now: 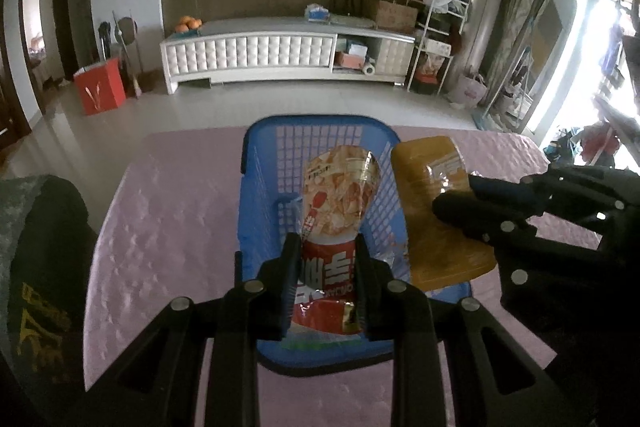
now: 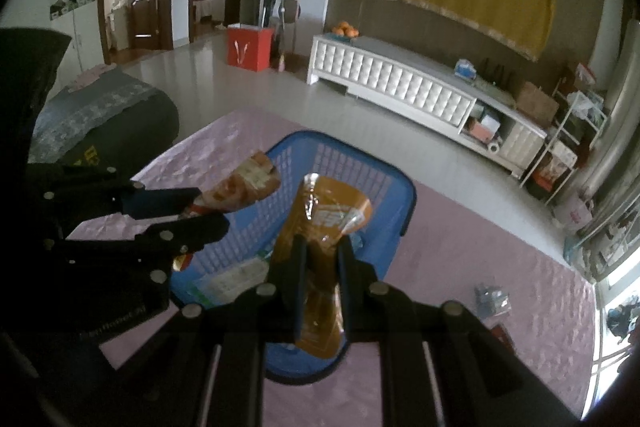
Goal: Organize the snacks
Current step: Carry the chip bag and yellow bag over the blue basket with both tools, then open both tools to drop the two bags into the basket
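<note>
A blue plastic basket stands on the pink tablecloth. My left gripper is shut on a red and white snack bag, held over the basket's inside. In the right wrist view that same bag sticks out of the left gripper above the basket's left rim. My right gripper is shut on an orange-brown snack bag, which hangs over the basket. From the left wrist view the orange bag sits just right of the basket's rim, pinched by the right gripper. A pale packet lies in the basket.
The pink tablecloth covers the table. A small dark packet and a red one lie on the cloth at the right. A dark cushioned seat stands left of the table. Beyond it are bare floor and a white cabinet.
</note>
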`<action>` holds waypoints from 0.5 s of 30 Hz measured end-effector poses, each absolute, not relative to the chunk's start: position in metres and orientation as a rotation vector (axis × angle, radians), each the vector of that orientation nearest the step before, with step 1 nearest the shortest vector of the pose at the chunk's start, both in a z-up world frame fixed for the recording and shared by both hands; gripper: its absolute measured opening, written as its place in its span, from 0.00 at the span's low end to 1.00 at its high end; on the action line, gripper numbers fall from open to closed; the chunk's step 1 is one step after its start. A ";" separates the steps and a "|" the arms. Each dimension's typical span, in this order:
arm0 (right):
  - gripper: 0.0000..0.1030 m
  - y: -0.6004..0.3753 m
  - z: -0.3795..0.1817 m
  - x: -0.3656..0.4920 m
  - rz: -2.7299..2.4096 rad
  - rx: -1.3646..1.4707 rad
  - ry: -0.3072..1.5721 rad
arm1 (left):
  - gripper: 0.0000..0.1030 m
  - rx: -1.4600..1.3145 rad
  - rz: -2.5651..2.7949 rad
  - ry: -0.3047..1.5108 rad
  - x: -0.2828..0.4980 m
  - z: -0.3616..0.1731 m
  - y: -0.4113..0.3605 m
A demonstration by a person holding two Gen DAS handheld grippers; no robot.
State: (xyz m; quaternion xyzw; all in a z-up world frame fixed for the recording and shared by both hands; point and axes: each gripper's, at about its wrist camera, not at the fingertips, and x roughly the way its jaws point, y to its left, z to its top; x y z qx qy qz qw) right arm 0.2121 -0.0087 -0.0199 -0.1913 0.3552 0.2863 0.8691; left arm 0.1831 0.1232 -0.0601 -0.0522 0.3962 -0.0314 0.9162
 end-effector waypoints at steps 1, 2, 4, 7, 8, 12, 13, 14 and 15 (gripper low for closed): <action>0.17 -0.008 -0.024 0.215 0.599 -0.396 0.758 | 0.22 -0.113 -0.068 0.822 0.185 -0.064 0.125; 0.17 -0.007 -0.028 0.216 0.598 -0.396 0.770 | 0.22 -0.125 -0.074 0.834 0.189 -0.068 0.126; 0.17 -0.006 -0.037 0.219 0.596 -0.396 0.799 | 0.22 -0.137 -0.080 0.849 0.190 -0.075 0.127; 0.17 -0.004 -0.045 0.221 0.593 -0.411 0.829 | 0.23 -0.136 -0.091 0.859 0.191 -0.083 0.126; 0.17 -0.004 -0.047 0.220 0.595 -0.414 0.833 | 0.23 -0.137 -0.097 0.859 0.191 -0.084 0.126; 0.17 -0.003 -0.052 0.219 0.611 -0.424 0.855 | 0.25 -0.129 -0.117 0.859 0.190 -0.086 0.125; 0.17 -0.002 -0.052 0.221 0.615 -0.424 0.859 | 0.27 -0.127 -0.119 0.860 0.190 -0.087 0.124; 0.17 -0.002 -0.052 0.220 0.618 -0.422 0.864 | 0.30 -0.126 -0.121 0.854 0.189 -0.087 0.124; 0.17 -0.002 -0.052 0.219 0.620 -0.420 0.863 | 0.31 -0.119 -0.118 0.847 0.189 -0.086 0.124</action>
